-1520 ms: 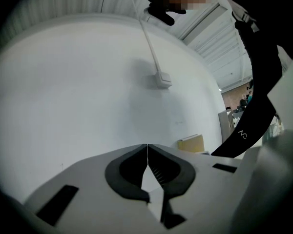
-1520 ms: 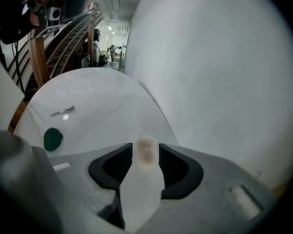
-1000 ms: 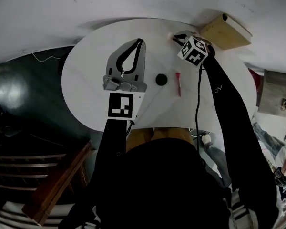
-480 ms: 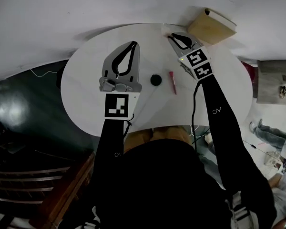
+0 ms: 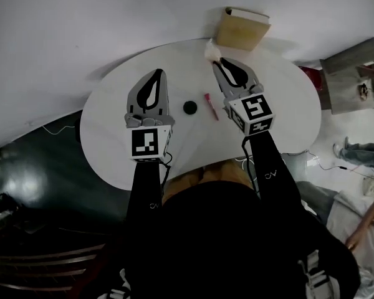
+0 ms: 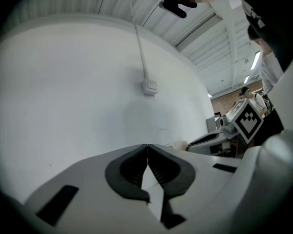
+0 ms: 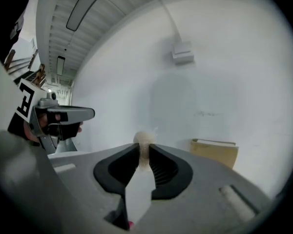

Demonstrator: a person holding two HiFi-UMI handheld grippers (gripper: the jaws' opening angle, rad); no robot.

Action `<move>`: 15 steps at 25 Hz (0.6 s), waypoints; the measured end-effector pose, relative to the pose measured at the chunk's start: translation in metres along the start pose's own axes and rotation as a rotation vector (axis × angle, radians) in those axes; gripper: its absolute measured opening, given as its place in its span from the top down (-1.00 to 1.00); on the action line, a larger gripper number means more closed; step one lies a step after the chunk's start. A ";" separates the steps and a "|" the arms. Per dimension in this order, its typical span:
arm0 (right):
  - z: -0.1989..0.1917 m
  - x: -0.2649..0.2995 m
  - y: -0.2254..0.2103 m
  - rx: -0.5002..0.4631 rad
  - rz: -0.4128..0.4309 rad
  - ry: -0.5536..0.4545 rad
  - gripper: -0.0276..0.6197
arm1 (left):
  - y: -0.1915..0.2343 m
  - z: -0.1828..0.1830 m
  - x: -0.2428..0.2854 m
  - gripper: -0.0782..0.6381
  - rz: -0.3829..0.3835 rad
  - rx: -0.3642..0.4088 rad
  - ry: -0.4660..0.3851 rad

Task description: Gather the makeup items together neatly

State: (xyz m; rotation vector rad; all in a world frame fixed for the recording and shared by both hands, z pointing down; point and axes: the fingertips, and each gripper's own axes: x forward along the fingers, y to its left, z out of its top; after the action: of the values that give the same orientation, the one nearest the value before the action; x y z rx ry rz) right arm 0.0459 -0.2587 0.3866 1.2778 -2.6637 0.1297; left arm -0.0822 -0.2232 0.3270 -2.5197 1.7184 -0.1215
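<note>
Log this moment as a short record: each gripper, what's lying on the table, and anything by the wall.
Left gripper: jaws together, empty, above the table
Right gripper: jaws pinching a cream makeup sponge at their tips; they have just eased open slightly
Table: round, white
Loose on table: black round case and slim pink stick, side by side, not touching, between the two grippers
By the wall: tan box at the table's far edge
</note>
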 end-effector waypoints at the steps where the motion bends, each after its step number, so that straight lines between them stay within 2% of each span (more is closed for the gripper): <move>1: 0.006 -0.012 0.002 0.004 -0.011 -0.023 0.72 | -0.005 0.001 -0.003 0.76 -0.005 0.013 0.005; 7: 0.030 -0.068 0.013 -0.016 -0.060 -0.149 0.70 | -0.032 0.026 -0.007 0.76 -0.038 0.029 -0.050; 13: 0.034 -0.086 0.002 -0.013 -0.095 -0.164 0.70 | -0.053 0.041 -0.007 0.76 -0.084 0.054 -0.083; 15: 0.034 -0.089 -0.002 -0.005 -0.111 -0.165 0.70 | -0.055 0.040 -0.008 0.76 -0.086 0.067 -0.068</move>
State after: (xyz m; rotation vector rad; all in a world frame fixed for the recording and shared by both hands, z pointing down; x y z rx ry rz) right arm 0.0977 -0.1977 0.3353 1.4921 -2.7158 0.0019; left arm -0.0296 -0.1946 0.2935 -2.5194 1.5553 -0.0965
